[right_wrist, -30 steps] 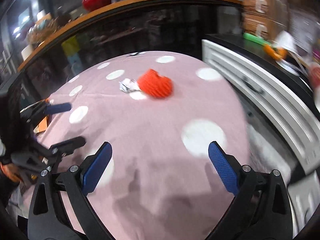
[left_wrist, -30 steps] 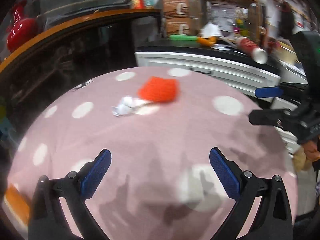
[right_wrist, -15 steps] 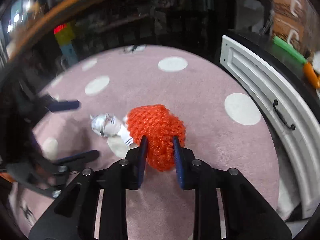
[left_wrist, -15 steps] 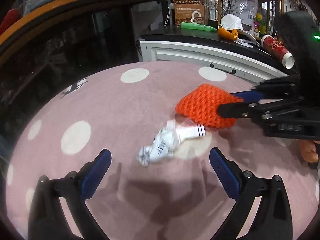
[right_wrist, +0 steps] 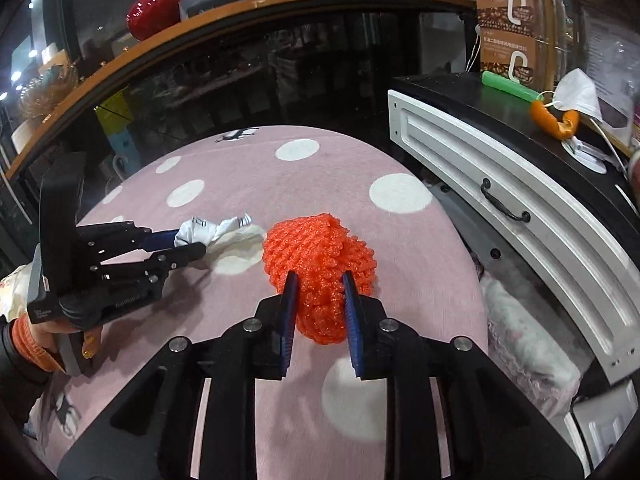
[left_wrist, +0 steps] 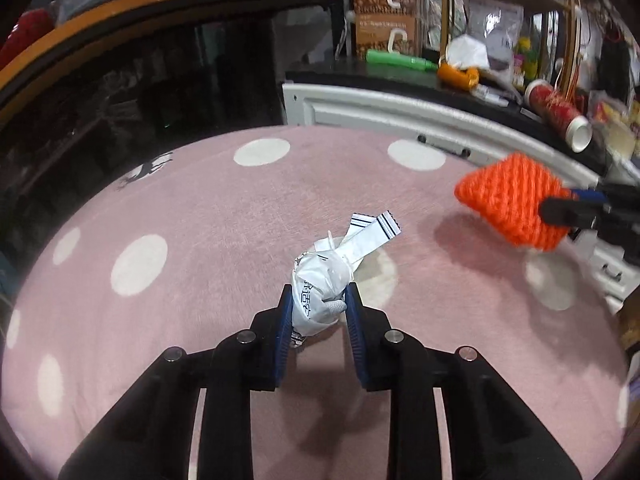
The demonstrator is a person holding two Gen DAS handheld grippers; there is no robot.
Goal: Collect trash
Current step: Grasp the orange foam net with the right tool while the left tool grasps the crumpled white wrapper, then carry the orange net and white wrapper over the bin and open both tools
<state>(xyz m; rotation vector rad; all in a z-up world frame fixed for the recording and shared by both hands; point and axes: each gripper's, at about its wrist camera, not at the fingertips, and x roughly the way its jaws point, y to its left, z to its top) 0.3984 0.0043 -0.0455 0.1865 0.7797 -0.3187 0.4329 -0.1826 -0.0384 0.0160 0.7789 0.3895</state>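
Observation:
A crumpled white wrapper (left_wrist: 320, 276) lies on the pink cloth with white dots (left_wrist: 200, 208). My left gripper (left_wrist: 319, 304) has its jaws closing, and both blue pads press the wrapper's sides. In the right wrist view that same left gripper (right_wrist: 188, 242) holds the wrapper (right_wrist: 200, 228) at the left. My right gripper (right_wrist: 318, 292) is shut on an orange foam net (right_wrist: 320, 248) and holds it just above the cloth. From the left wrist view, the net (left_wrist: 512, 204) hangs at the right in the right gripper (left_wrist: 576, 204), apart from the wrapper.
A white drawer unit (right_wrist: 520, 208) with a dark top borders the cloth's right side, bearing a green tube (left_wrist: 400, 58), a face mask (right_wrist: 576, 92) and a tipped paper cup (left_wrist: 560, 114). A dark glass-fronted cabinet (left_wrist: 160, 80) stands behind. A hand in an orange sleeve (right_wrist: 32, 340) grips the left tool.
My left gripper moved up to the wrapper and closed around it. My right gripper shut on the orange net and carried it away to the right of the wrapper.

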